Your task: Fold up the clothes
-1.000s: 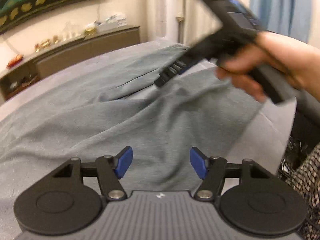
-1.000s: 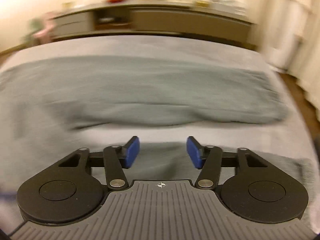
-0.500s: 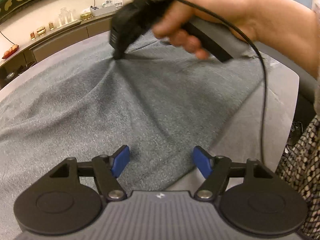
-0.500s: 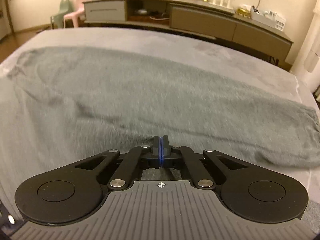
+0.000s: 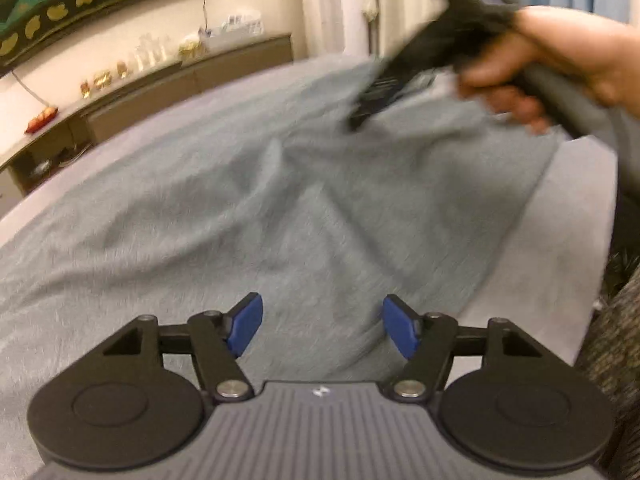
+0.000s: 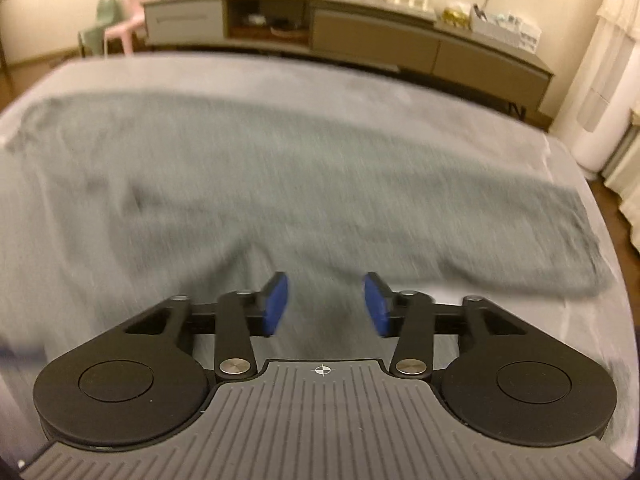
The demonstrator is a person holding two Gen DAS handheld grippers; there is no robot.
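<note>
Grey-green knit garment point(image 5: 248, 216), spread wide and rumpled over pale grey bed cover point(image 6: 560, 168)

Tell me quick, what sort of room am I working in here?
Probably a home living room or bedroom. A long low sideboard with glasses and ornaments lines the wall, curtains hang at the side, small plastic chairs stand in the corner, and the grey garment lies on a cloth-covered surface.

Grey-green garment point(image 5: 248, 216), pale grey sheet point(image 5: 560, 240), blue-padded claws point(image 6: 325, 306).
</note>
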